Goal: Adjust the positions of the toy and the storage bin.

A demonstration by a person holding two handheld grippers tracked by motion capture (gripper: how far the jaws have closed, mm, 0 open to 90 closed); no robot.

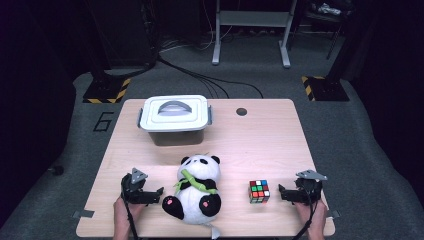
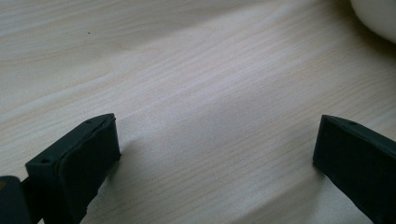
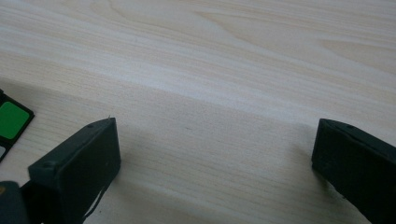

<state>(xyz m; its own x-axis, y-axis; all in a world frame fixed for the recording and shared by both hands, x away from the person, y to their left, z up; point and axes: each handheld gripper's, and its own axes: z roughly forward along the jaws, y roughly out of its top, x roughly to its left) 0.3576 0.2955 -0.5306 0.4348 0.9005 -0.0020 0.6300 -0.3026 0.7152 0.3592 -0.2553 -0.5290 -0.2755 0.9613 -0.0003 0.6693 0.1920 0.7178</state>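
A plush panda [image 1: 197, 189] with a green bamboo sprig lies on the wooden table [image 1: 270, 145] near its front edge. Right of it stands a colour puzzle cube [image 1: 259, 191], whose green tile shows in the right gripper view [image 3: 10, 120]. A white lidded box [image 1: 174, 119] with a grey handle sits at the back left. My left gripper [image 1: 156, 194] rests on the table left of the panda, open, with bare wood between its jaws [image 2: 217, 149]. My right gripper [image 1: 283, 193] rests right of the cube, open and holding nothing [image 3: 217, 149].
A round hole [image 1: 241, 111] is in the table top near the back edge. Beyond the table is grey floor with cables, a metal frame [image 1: 252, 30] and stands with yellow-black striped feet [image 1: 106, 91]. A white panda edge [image 2: 376, 16] shows in the left gripper view.
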